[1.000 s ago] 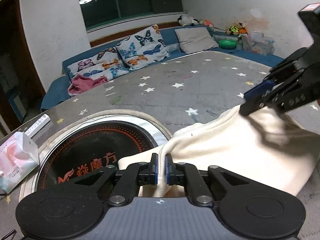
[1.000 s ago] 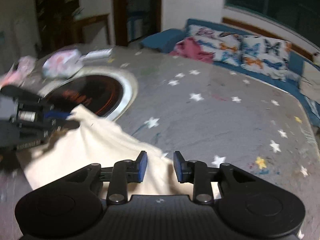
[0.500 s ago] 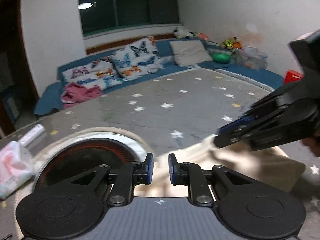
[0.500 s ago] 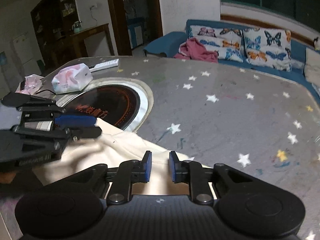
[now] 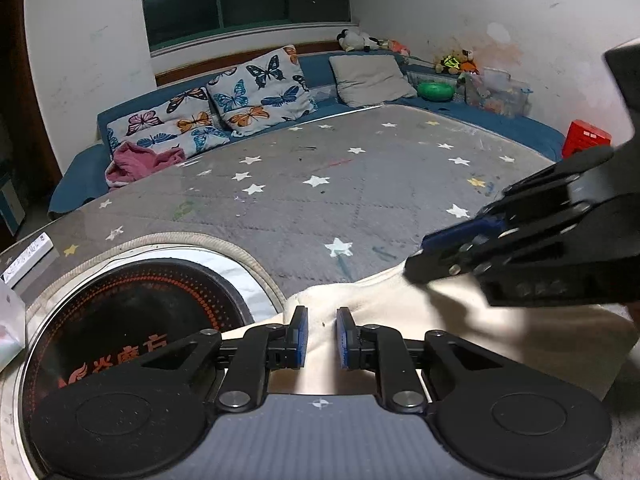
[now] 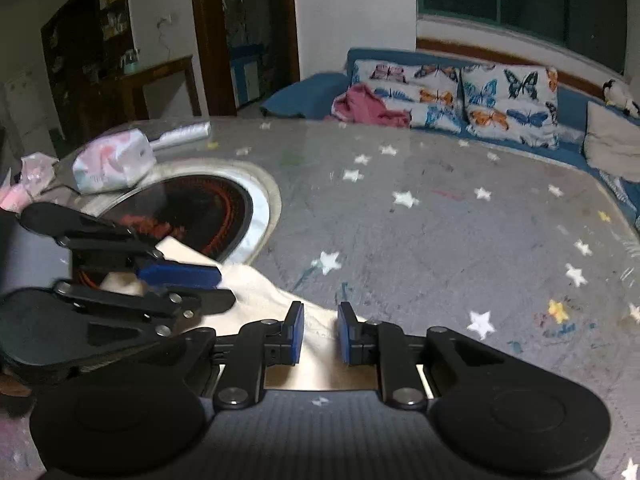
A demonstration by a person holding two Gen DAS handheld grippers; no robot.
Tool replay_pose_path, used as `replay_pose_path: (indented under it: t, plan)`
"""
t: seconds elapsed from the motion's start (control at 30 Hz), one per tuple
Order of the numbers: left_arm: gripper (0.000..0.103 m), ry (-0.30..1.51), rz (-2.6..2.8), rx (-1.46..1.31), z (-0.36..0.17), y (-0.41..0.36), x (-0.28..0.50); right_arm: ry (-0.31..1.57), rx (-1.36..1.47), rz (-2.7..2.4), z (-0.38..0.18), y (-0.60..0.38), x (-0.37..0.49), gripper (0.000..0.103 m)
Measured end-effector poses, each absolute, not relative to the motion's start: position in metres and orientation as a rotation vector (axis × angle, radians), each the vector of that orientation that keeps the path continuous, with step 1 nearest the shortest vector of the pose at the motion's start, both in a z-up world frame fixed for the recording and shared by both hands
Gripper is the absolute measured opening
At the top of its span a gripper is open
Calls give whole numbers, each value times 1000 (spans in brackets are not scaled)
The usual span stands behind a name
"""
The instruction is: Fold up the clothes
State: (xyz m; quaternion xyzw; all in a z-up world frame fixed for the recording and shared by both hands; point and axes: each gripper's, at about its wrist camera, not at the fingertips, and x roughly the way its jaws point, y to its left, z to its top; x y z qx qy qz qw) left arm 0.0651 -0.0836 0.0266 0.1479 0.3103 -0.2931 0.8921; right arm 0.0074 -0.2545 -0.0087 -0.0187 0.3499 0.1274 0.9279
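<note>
cream garment [image 5: 460,320] lies at table's near edge beneath both tools; left gripper [image 5: 322,334] and right gripper [image 6: 320,334] parted, grasping nothing.

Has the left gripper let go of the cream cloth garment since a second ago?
Yes. The left gripper now stands open above the cream cloth garment, beside the round black cooktop, no fold pinched.

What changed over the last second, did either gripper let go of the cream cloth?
The left gripper, shut on the cream fabric garment a second ago, has opened and released it. The right gripper stayed open, shifting slightly. The garment remains on the grey star-patterned mat beside the round black cooktop.
</note>
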Motion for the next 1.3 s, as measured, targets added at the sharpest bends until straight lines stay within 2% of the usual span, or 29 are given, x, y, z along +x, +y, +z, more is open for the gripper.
replay_pose_path:
  t: [0.5,0.83,0.87,0.93,1.13,1.3]
  plan:
    - [19,623,-582,307,29,-87,58,722,-5,264,0,-259,4,15]
    - [19,598,-610,312,33,-89,51,788,-20,241,-16,-268,26,18]
    - [19,592,-624,311,35,-90,49,790,-19,244,-16,-268,27,17]
    - [19,582,-650,317,36,-93,45,785,-15,241,-16,-270,27,5]
    - [19,604,-670,335,26,-105,48,721,-56,189,-10,-268,23,1]
    - [20,620,-669,306,22,-104,54,763,-82,145,-24,-272,31,0]
